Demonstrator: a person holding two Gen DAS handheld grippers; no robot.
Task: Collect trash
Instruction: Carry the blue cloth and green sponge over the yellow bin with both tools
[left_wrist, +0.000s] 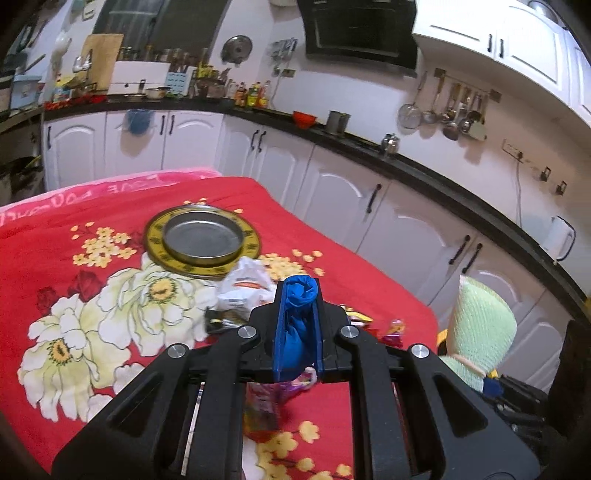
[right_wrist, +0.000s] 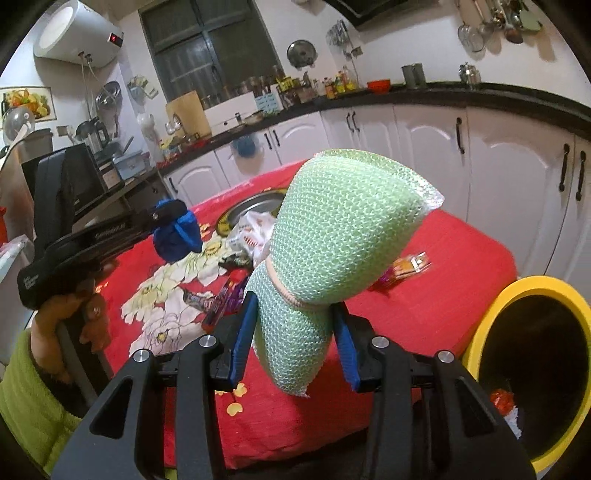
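Observation:
My left gripper (left_wrist: 299, 328) is shut on a crumpled blue glove (left_wrist: 300, 317), lifted above the red flowered tablecloth (left_wrist: 92, 221). From the right wrist view that same left gripper (right_wrist: 173, 214) hangs at the left with the blue glove (right_wrist: 177, 236) under it, held by a hand in a green sleeve. My right gripper (right_wrist: 293, 332) is shut on a roll of green bubble wrap (right_wrist: 332, 236), tied at its waist with a band. Loose wrappers lie on the cloth: a white crumpled bag (left_wrist: 242, 284), candy wrappers (right_wrist: 406, 267) and a purple packet (right_wrist: 221, 299).
A yellow-rimmed bin (right_wrist: 524, 291) with a dark inside stands at the table's right edge, some trash in its bottom. A metal dish on a yellow plate (left_wrist: 201, 240) sits mid-table. White cabinets (left_wrist: 332, 192) under a black counter run behind the table.

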